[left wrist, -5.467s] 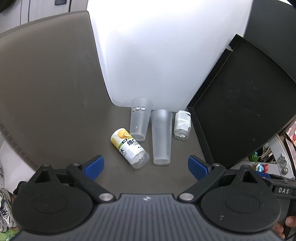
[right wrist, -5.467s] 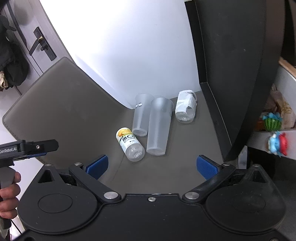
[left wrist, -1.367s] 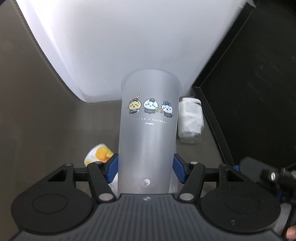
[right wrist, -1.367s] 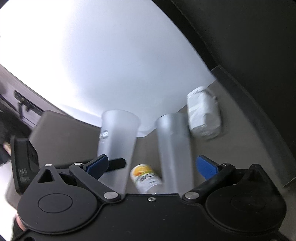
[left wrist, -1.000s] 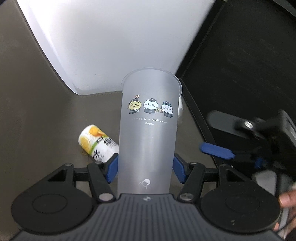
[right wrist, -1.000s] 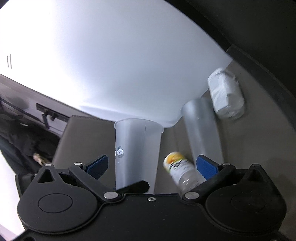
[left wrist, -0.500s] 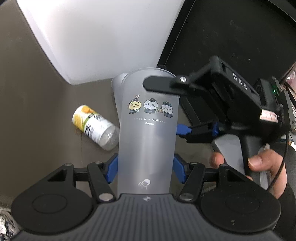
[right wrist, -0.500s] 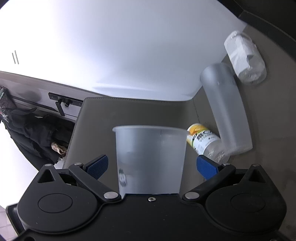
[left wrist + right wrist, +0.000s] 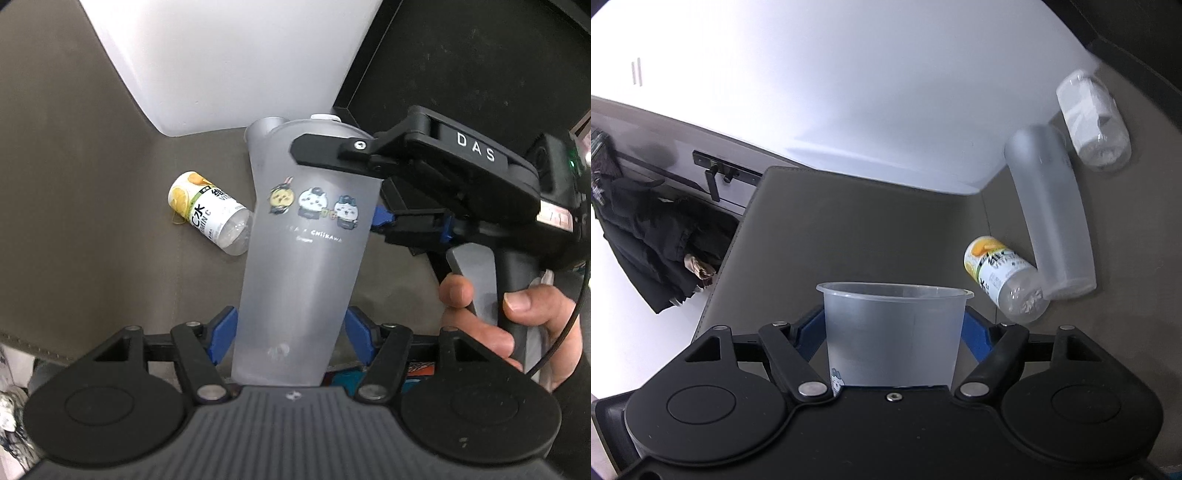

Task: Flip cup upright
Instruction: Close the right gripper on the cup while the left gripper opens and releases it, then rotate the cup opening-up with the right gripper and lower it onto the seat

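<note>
My left gripper (image 9: 290, 330) clamps printed cup (image 9: 308, 236) near base, lifted off table (image 9: 92, 206). Right gripper (image 9: 892, 328) pinches upper wall, likely handover so I can regrip for upright set-down.

A grey-brown leather-like surface (image 9: 92, 177) with a stitched seam fills the near ground. Behind it rises a bright white wall (image 9: 868, 85), evenly lit. A black panel (image 9: 480, 74) stands at the right. At far left, a door with a black handle (image 9: 716, 173) and dark clothing (image 9: 657, 236) hanging.
</note>
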{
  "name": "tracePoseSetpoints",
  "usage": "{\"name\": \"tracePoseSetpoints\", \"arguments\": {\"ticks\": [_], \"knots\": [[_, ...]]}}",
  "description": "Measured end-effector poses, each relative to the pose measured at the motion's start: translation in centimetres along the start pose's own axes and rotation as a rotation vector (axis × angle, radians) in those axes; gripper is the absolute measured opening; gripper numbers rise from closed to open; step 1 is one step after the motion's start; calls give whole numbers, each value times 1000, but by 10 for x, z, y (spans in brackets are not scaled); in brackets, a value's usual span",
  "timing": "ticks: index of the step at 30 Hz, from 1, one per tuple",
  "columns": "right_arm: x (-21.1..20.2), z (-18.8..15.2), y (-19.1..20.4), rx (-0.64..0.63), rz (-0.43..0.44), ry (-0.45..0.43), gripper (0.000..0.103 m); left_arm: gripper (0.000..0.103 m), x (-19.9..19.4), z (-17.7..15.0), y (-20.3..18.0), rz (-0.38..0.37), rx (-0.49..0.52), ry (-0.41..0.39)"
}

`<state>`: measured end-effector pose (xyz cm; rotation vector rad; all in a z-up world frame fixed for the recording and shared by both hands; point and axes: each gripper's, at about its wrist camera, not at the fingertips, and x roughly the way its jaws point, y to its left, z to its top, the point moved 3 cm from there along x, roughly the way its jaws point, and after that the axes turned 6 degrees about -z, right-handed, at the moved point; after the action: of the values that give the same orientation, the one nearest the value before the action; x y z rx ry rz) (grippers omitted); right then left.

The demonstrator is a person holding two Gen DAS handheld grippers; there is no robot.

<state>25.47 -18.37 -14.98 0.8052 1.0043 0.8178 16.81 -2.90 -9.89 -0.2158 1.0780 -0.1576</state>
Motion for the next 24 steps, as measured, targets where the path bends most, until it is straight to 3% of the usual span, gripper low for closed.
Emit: {"name": "tracePoseSetpoints", "arguments": {"ticks": [8, 16, 24], "knots": [[-33, 9, 13, -104, -79, -139, 74, 64, -17, -3, -3, 18, 22, -27], [-58, 8, 37, -319, -229, -283, 74, 64, -27, 6, 11, 45, -38, -71], [-69, -6, 57, -486, -317, -353, 74, 64, -44, 21, 24, 52, -91, -124]]}}
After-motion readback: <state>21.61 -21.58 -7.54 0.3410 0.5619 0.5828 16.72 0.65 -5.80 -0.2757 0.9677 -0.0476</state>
